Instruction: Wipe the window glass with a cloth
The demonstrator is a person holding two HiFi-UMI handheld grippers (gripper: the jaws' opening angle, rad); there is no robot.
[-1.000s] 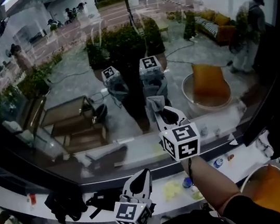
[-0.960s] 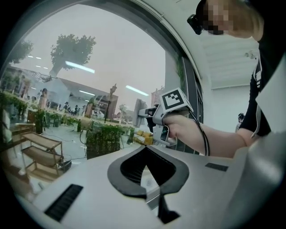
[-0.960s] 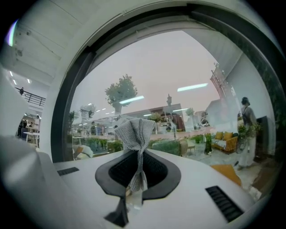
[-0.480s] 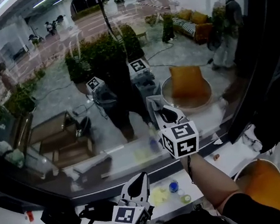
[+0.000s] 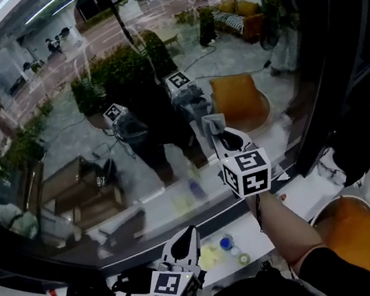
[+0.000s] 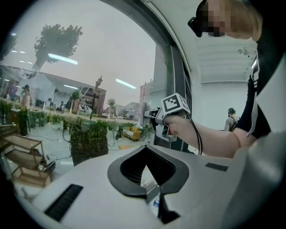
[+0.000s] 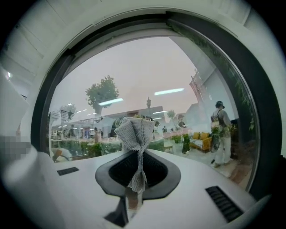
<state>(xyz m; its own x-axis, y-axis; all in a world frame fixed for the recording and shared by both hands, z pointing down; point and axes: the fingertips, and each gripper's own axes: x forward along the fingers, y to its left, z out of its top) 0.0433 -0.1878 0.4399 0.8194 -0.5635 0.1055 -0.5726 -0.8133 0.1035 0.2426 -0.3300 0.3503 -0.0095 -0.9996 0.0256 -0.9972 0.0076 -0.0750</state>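
Right gripper (image 5: 218, 131): raised in front of the window glass (image 5: 66, 142), held up on an outstretched forearm. In the right gripper view the fingers (image 7: 117, 210) are clamped on the lower end of the cloth (image 7: 134, 134).

Cloth: grey and knitted. It is bunched at the clamp and fans out above the right gripper (image 7: 135, 179). In the head view its free end (image 5: 212, 124) meets its own reflection on the pane. Actual contact cannot be confirmed.

Left gripper (image 5: 186, 233): held low, over the white sill (image 5: 297, 196) and well apart from the glass. In the left gripper view its fingers (image 6: 176, 179) are together with nothing between them (image 6: 149, 190). The right gripper (image 6: 167, 116) shows beyond them, up against the window glass (image 6: 67, 67).

Window glass: curved pane (image 7: 134, 76) in a dark frame. It reflects both grippers and the person.

Sill: carries a blue cap (image 5: 226, 243), a yellow item (image 5: 206, 259) and black items (image 5: 89, 291).

Change since 1.0 s ago: the cloth end now lies just beside the orange cushion (image 5: 237, 101) seen through the glass, whereas it was well to the left of it. The right clamp remains on the cloth. The left gripper stays low and closed. The camera view has also shifted.
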